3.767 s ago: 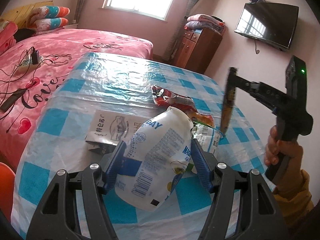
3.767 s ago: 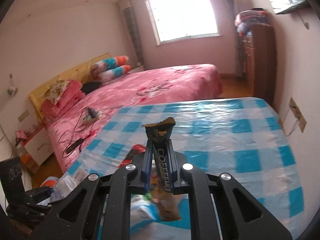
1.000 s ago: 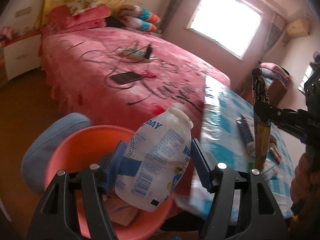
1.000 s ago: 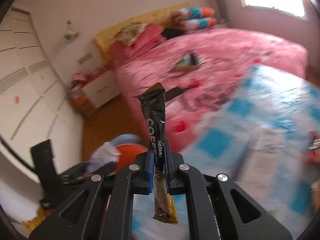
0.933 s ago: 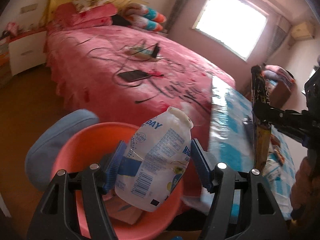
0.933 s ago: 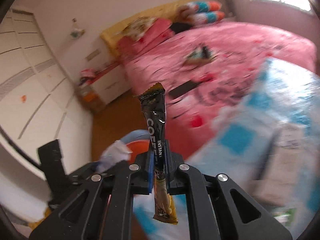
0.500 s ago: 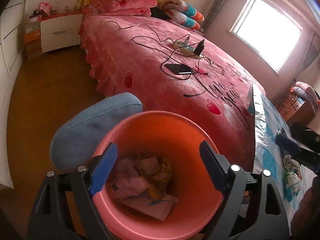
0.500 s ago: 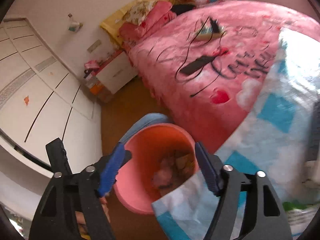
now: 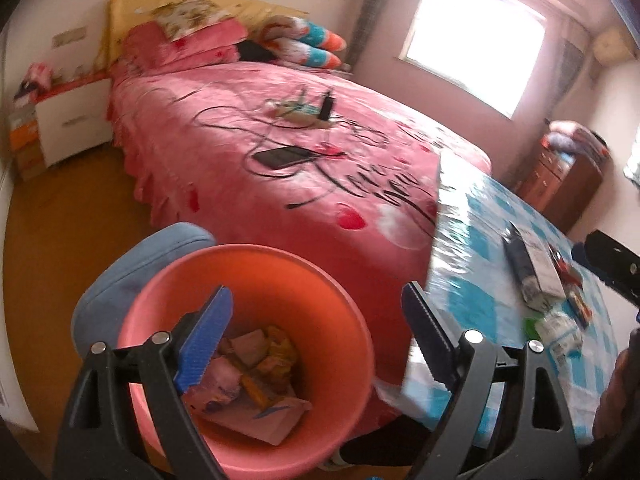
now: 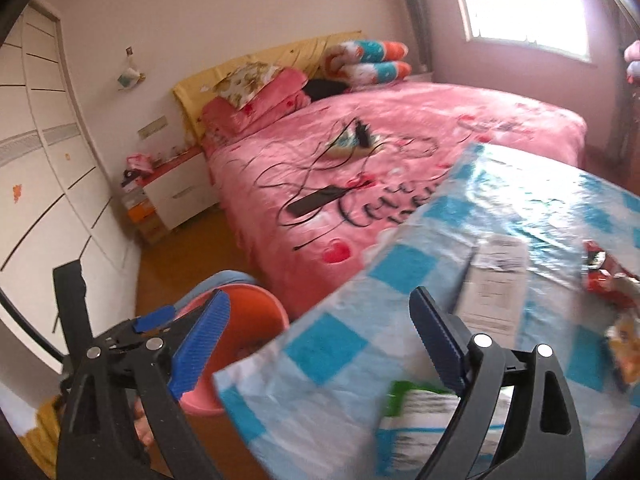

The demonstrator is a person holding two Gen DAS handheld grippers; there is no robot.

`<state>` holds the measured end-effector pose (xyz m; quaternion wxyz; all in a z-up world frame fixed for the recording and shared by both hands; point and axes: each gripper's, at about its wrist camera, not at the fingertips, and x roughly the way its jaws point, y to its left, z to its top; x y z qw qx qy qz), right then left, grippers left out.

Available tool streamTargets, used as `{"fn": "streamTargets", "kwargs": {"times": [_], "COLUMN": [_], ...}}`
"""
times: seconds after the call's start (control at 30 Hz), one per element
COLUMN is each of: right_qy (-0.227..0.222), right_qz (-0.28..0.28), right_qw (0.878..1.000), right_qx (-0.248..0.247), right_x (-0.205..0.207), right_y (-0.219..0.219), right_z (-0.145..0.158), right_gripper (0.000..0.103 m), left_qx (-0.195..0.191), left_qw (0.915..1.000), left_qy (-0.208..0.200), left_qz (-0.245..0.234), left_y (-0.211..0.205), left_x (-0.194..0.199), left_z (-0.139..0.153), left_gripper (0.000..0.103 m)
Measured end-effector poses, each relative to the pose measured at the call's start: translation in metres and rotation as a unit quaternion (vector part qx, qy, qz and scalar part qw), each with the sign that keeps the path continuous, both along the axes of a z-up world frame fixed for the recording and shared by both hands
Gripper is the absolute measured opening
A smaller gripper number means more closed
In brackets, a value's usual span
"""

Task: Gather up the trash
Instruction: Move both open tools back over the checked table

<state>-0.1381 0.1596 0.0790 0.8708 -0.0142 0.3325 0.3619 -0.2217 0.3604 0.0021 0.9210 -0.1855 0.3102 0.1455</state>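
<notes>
Blue pads: the left tool (image 9: 314, 340) hangs over the bin with its jaws spreading wider, nothing between them; the ribbed fingers (image 9: 204, 338) frame the bin's mouth.
Right tool: the right tool (image 10: 320, 340) is over the near corner of the tabletop, its jaws also widening and bare of any load.
Bin: a salmon-orange bin (image 9: 332, 292) stands on the wooden floor beside the tabletop's corner, with a blue-grey cushion (image 9: 132, 264) just behind it.
Collected trash: crumpled wrappers and paper (image 9: 256, 376) lie at the bottom of the bin, pink, yellow and white pieces heaped together.
Tabletop: a blue-and-white checked cloth under clear plastic covers the tabletop (image 10: 520, 208).
Remaining trash: a flat white carton (image 10: 494, 280) lies on the cloth; a red wrapper (image 10: 604, 280) lies near it toward the right edge; a green-and-white packet (image 10: 420, 404) sits closest, partly hidden behind the right tool's finger.
Person: a hand (image 10: 142, 428) and yellow sleeve show at lower left of the right wrist view, gripping the other tool.
Bed: a pink bed (image 9: 280, 128) carries a dark phone (image 9: 280, 157) and tangled cables.
Far wall: a bright window (image 9: 476, 32).
</notes>
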Motion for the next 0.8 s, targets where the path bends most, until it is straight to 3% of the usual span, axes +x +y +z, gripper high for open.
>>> {"fn": "streamTargets", "kwargs": {"times": [0.4, 0.8], "right_qy": [-0.014, -0.031], "right_qz": [-0.046, -0.081], "right_qw": [0.999, 0.996], "right_qx": [0.005, 0.025], "right_x": [0.002, 0.009], "right_y": [-0.055, -0.105], "right_z": [-0.005, 0.0], "right_gripper": [0.094, 0.095], "left_qx": [-0.001, 0.054], "left_qw": [0.999, 0.9952], "left_qy": [0.022, 0.009], "left_qz": [-0.039, -0.081], "left_y": [-0.06, -0.115], "left_x": [0.024, 0.037], "left_z": [0.017, 0.04], "left_gripper": [0.087, 0.087]}}
